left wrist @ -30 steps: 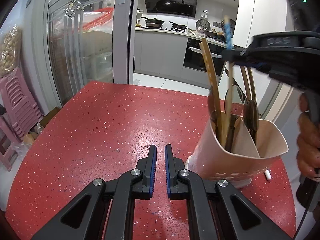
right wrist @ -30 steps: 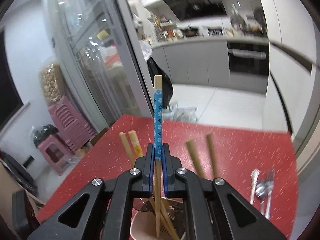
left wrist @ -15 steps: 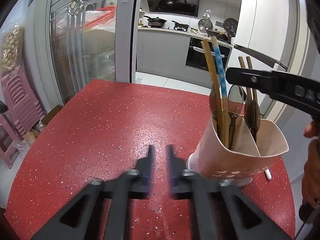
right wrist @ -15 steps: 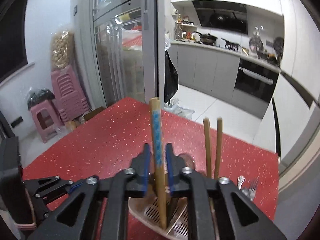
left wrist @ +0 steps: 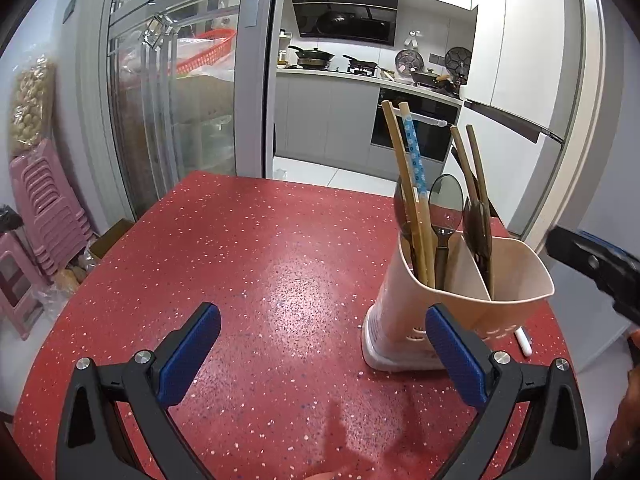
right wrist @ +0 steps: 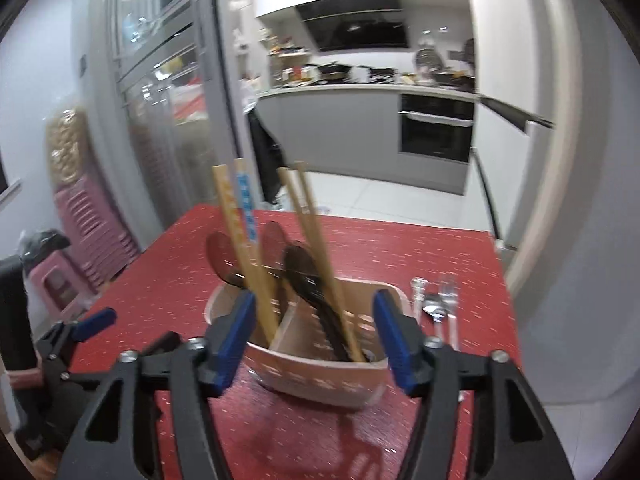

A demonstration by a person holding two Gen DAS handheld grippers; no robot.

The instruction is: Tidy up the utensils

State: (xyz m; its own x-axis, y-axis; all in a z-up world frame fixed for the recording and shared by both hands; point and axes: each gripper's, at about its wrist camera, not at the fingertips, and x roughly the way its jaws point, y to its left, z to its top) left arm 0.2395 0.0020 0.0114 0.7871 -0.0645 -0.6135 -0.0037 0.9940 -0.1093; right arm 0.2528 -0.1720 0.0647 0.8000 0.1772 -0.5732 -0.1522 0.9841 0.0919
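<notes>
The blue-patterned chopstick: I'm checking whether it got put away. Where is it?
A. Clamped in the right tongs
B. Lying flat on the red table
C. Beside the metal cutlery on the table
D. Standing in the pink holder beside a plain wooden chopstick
D: the blue-patterned chopstick stands in the pink holder next to a plain wooden chopstick, and the right tongs are open around nothing.

right gripper [right wrist: 312,334]: jaws just been opening, nothing between pads | utensil holder [right wrist: 320,372]: beige, divided, on red table [right wrist: 400,248] | blue-patterned chopstick [right wrist: 246,200]: in left compartment | metal cutlery [right wrist: 438,304]: lying right of holder
</notes>
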